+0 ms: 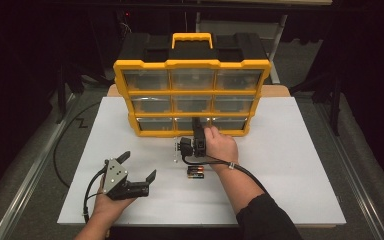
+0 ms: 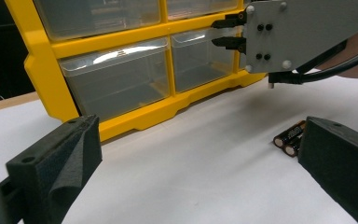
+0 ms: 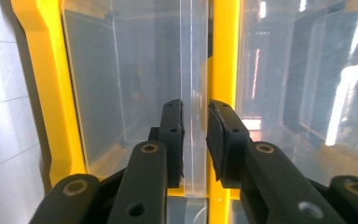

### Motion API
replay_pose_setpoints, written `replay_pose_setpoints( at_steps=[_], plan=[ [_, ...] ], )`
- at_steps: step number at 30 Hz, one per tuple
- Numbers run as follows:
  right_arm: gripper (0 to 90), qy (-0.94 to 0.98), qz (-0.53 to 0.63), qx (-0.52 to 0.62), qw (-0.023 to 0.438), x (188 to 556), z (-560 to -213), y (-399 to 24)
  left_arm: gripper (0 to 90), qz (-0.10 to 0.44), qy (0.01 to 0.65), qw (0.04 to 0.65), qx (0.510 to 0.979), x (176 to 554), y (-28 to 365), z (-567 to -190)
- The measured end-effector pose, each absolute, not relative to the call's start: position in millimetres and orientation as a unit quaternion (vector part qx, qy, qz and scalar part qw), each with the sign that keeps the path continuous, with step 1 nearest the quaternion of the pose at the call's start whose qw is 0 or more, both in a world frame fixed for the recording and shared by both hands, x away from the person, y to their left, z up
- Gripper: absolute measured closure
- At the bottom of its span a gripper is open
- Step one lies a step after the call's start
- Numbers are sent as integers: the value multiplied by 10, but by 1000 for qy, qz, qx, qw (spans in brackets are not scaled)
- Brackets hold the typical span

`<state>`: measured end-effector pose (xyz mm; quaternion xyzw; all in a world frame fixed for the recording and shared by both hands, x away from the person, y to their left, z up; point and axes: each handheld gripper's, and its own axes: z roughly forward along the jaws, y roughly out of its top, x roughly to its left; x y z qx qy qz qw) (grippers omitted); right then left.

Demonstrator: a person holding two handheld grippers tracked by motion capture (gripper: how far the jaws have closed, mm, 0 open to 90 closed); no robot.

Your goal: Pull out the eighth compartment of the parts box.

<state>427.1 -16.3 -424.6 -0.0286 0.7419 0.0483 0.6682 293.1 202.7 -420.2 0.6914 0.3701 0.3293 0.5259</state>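
1. Organiser (image 1: pixel 192 64): yellow frame with black back and clear drawers in three rows, standing upright at the far side of the white surface (image 1: pixel 290 170).
2. Drawer pull (image 3: pixel 192 93): clear plastic tab on a bottom-row drawer (image 1: pixel 190 123), middle column; it sits between the fingers (image 3: pixel 173 135) of the right gripper (image 3: pixel 195 116).
3. Right gripper, state: fingers nearly closed around the tab, a thin gap showing on one side, so the grip looks not quite firm.
4. Left gripper (image 1: pixel 137 166): fingers spread wide and empty, resting low over the near-left surface.
5. Batteries (image 1: pixel 195 172): two, lying side by side on the surface, just behind the right hand (image 1: pixel 222 145).
6. Handling note: press fully onto the tab before pulling, then draw straight back along the drawer's line; a slanted pull may let the smooth tab slip out.
7. Handling note: the light organiser may slide forward, so the free left gripper could brace the frame.
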Motion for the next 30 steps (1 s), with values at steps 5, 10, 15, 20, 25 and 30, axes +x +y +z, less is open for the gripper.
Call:
replay_pose_setpoints(
  at_steps=[5, 10, 15, 20, 25, 30],
  plan=[
    [768, 739, 39, -25, 672, 4290, -4263, -163, 4, 328, 371, 526, 691, 2935, 2027, -4206],
    [788, 729, 28, -31, 684, 4295, -4297, -148, 4, 329, 370, 528, 690, 2931, 2025, -4203],
    [798, 738, 36, -27, 674, 4291, -4264, -159, 4, 329, 370, 527, 691, 2932, 2025, -4204],
    [800, 742, 39, -23, 668, 4279, -4248, -169, 4, 329, 371, 526, 691, 2933, 2033, -4203],
    [801, 742, 35, -34, 668, 4252, -4231, -172, 4, 329, 370, 526, 691, 2933, 2028, -4204],
    [801, 747, 36, -31, 663, 4244, -4222, -174, 4, 330, 371, 527, 690, 2931, 2033, -4201]
  ],
)
